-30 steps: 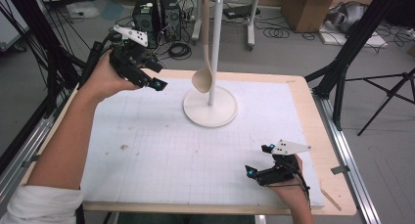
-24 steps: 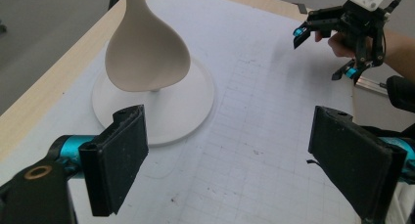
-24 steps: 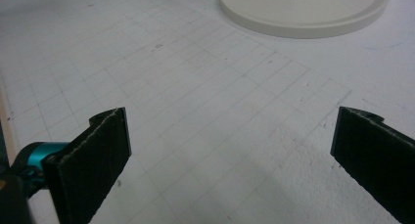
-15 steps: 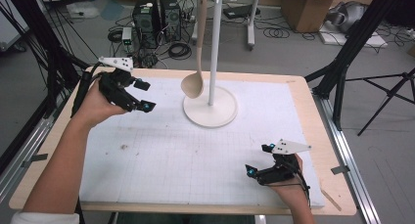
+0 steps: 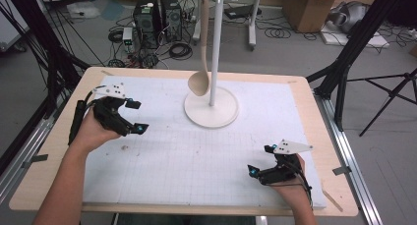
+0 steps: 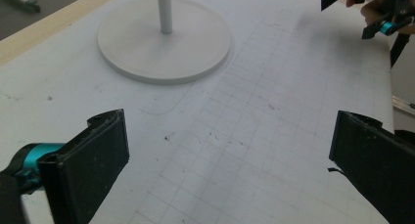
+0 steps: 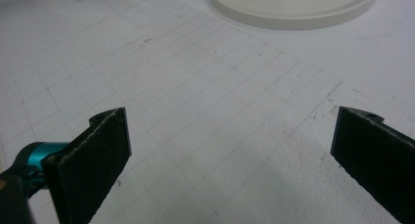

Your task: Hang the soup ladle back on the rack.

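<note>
Hovering wide-fingered near opposite mat (image 5: 196, 171) edges, left gripper (image 5: 133, 117) just opened and right gripper (image 5: 259, 161) flank bare grid.

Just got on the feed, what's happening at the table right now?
A person holds a gripper in each hand over the white gridded mat. A beige ladle hangs from the white stand, with neither gripper on it. The left gripper has drawn away from the ladle and come down near the mat at the left; its jaws have just been opening and now stand wide with nothing between them. The right gripper rests at the mat's near right corner, jaws open and empty.
</note>
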A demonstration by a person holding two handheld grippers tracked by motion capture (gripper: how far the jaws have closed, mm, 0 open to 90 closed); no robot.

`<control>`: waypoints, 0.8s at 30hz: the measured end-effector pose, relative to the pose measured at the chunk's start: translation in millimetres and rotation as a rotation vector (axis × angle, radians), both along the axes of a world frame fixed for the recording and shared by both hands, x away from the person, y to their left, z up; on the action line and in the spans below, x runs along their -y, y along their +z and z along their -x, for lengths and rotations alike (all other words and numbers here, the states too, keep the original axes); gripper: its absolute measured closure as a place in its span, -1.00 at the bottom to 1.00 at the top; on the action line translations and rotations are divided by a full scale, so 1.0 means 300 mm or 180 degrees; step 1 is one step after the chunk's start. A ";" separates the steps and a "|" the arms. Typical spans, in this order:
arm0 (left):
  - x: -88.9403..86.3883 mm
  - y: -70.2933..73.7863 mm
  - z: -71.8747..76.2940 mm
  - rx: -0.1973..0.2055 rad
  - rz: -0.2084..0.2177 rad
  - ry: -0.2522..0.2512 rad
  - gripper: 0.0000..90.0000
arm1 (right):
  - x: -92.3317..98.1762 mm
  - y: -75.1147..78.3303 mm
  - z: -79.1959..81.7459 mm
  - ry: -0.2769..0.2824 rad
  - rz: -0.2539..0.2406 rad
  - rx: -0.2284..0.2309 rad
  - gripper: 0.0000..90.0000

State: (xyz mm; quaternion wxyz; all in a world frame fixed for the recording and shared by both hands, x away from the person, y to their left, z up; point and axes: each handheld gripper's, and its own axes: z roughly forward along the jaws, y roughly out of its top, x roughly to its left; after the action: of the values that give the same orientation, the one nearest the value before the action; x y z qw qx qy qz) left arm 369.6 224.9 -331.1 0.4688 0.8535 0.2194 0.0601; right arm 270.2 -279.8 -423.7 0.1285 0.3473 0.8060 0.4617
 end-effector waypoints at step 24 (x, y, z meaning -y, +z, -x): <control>-0.091 -0.196 0.100 0.0031 0.0171 0.0160 -0.96 | 0.002 -0.009 -0.011 0.0000 -0.0028 -0.0004 -0.99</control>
State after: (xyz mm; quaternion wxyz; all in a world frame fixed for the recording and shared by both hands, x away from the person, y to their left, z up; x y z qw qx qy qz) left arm 339.7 252.3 -389.9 0.4909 0.8345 0.2401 0.0701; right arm 273.4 -280.4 -426.3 0.1265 0.3482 0.8041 0.4650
